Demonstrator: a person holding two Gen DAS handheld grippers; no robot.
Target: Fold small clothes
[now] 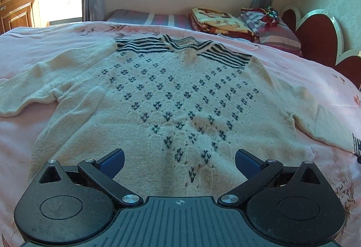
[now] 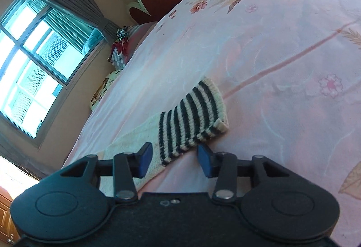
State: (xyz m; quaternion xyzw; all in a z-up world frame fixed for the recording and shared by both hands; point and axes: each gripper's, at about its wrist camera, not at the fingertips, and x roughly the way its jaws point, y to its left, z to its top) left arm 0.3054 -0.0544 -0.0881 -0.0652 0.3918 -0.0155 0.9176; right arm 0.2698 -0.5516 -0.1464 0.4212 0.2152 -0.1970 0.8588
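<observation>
Left wrist view looks down a cream knit sweater (image 1: 171, 98) spread flat on the pink floral bedspread (image 1: 67, 35), striped collar at the far end, hem nearest the camera, one sleeve flung out left and the other running off to the right. The left gripper (image 1: 179, 160) hovers over the hem with its blue pads (image 1: 112, 162) wide apart and nothing between them. From the right wrist view you get the right sleeve's black-and-cream striped cuff (image 2: 191, 120) lying on the bedspread, and the right gripper (image 2: 174, 160) has its pads partly apart, straddling the near end of the cuff but not visibly pressing on it. Handling-wise I'd guess this thing is soft, floppy and a bit stretchy, light enough, not slippery since the knit grabs onto pads, but it'll sag and drag if lifted from one point. The ribbed cuff looks like the thickest, firmest spot to pinch on the sleeve, and the hem edge or shoulder seam for the body. Pinching just one layer might stretch the weave.
</observation>
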